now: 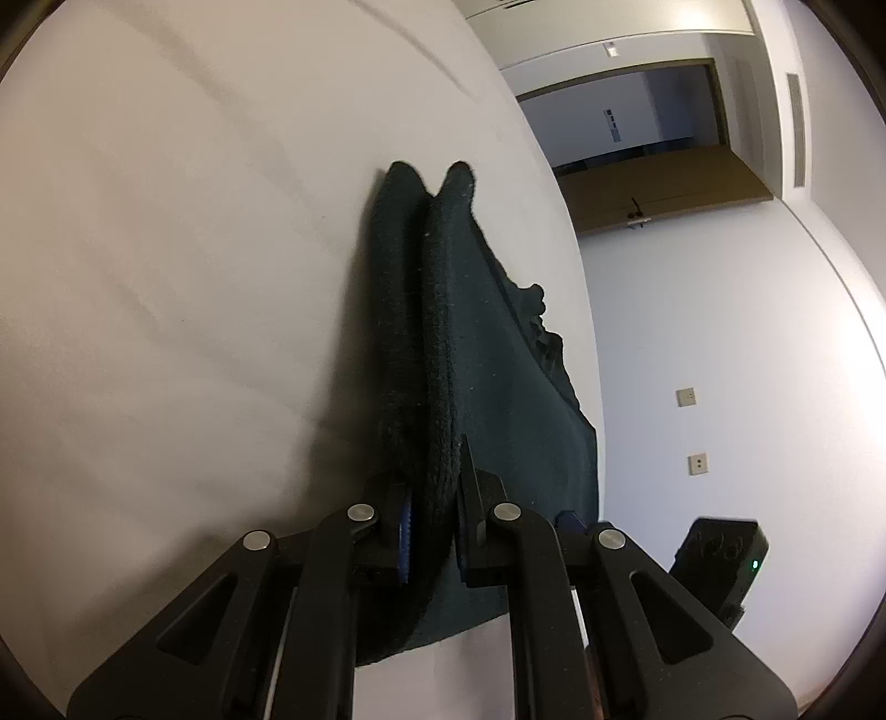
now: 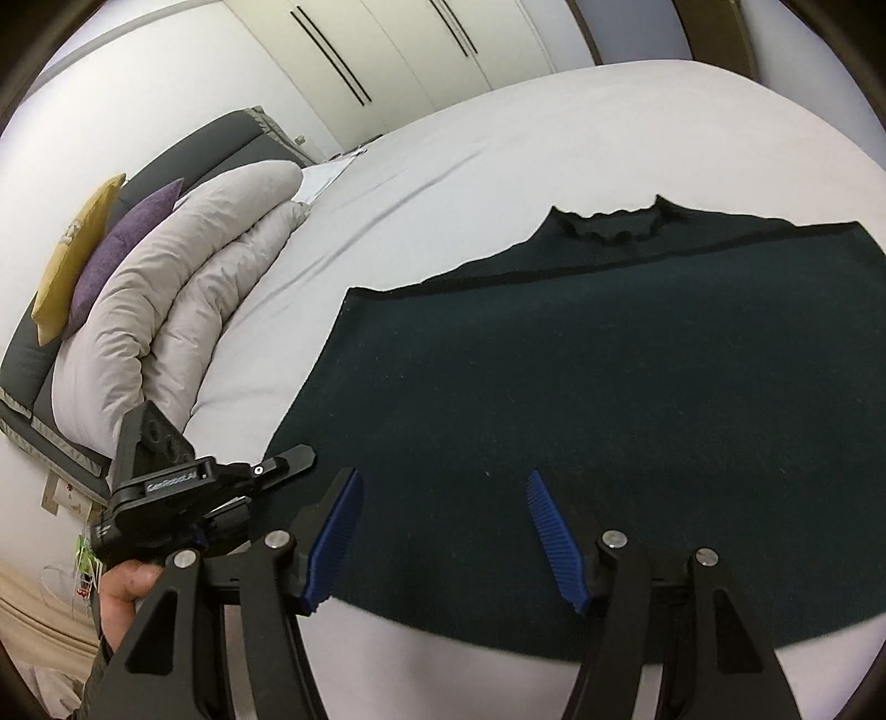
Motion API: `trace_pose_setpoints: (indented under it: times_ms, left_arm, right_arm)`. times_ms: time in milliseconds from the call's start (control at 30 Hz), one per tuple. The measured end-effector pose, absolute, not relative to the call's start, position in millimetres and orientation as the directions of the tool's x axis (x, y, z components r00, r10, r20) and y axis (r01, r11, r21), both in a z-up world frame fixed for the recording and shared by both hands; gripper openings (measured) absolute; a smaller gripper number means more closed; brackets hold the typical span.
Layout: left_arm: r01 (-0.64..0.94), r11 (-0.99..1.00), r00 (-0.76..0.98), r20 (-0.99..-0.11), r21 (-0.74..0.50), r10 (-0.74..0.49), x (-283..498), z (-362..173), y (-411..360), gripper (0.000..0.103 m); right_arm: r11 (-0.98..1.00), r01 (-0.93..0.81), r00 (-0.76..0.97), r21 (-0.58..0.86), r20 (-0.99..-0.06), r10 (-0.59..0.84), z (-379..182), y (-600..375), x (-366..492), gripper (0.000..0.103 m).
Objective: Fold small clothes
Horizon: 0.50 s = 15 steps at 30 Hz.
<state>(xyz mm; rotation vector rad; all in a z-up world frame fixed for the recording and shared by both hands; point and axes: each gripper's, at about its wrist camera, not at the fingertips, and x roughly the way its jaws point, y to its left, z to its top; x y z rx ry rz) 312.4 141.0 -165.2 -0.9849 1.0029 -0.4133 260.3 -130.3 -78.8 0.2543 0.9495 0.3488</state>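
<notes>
A dark green knit sweater [image 2: 581,387] lies flat on the white bed sheet [image 2: 498,138], with its ruffled collar [image 2: 614,224] at the far side. In the left wrist view my left gripper [image 1: 434,487] is shut on a lifted fold of the sweater's edge [image 1: 437,360], and the cloth rises from the sheet into the jaws. The right wrist view shows that left gripper [image 2: 293,459] at the sweater's near-left corner, held by a hand [image 2: 119,592]. My right gripper [image 2: 443,482] stands open just over the sweater's near hem, with its blue pads [image 2: 554,531] clear of the cloth.
A rolled grey duvet [image 2: 183,288] and purple and yellow cushions [image 2: 111,249] lie at the bed's left end against a dark headboard. White wardrobes [image 2: 387,50] stand behind the bed. A wall and a wooden door [image 1: 664,188] lie beyond the bed's edge.
</notes>
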Motion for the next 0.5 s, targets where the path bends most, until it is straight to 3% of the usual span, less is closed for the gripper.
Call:
trace_pose_setpoints:
  times_ms: [267,500]
  left_arm:
    - [-0.138,0.558,0.515,-0.54,-0.819,-0.666,308,-152,140,0.01]
    - [-0.012,0.704,0.536,-0.599,-0.71,-0.595,310,-92,95,0.009]
  right_arm:
    - [0.88,-0.162,0.433,0.447,-0.769,0.471,-110,-127,302,0.066]
    - [0.784,-0.126,0.397,0.608,-0.693,0.601,-104,-163,311,0.071]
